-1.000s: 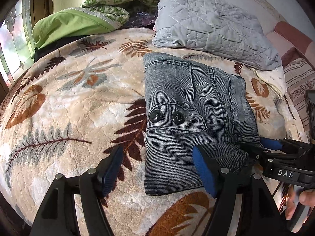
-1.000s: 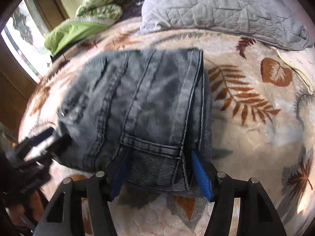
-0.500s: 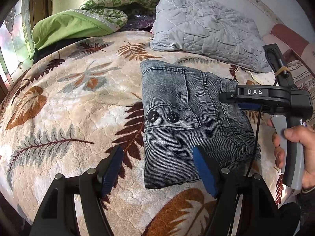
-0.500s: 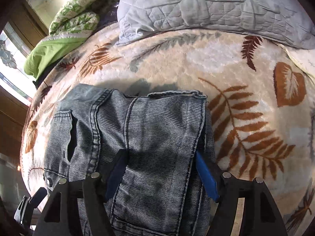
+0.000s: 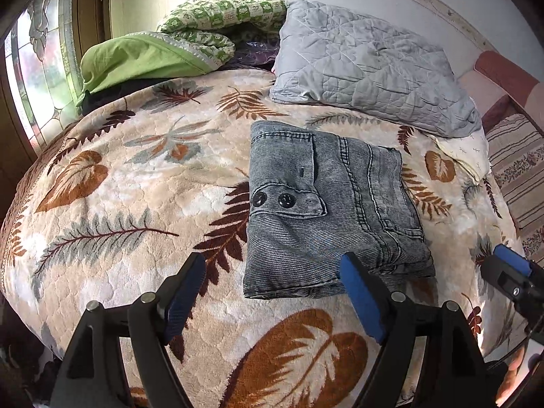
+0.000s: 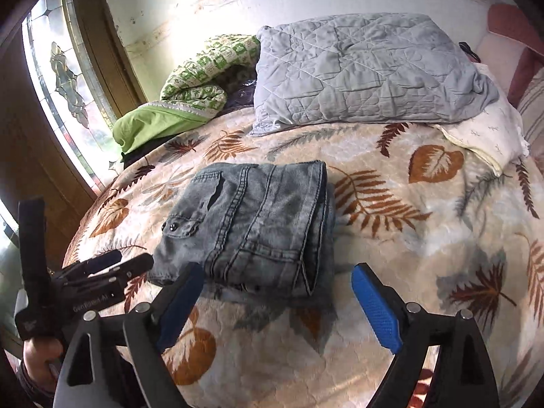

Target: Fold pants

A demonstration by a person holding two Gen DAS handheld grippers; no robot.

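Pants (image 5: 326, 210), grey denim and folded into a compact rectangle, lie flat on the leaf-patterned blanket (image 5: 136, 187) just below the grey quilted pillow (image 5: 367, 74). Left gripper (image 5: 275, 301) and right gripper (image 6: 278, 306) both hover near the bundle's near edge, jaws spread wide and holding nothing.

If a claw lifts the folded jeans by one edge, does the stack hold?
Probably not: the folded jeans are loose denim layers, open at the near edge, so they would likely sag and unfold. Pushed, the plush blanket probably drags and bunches them.
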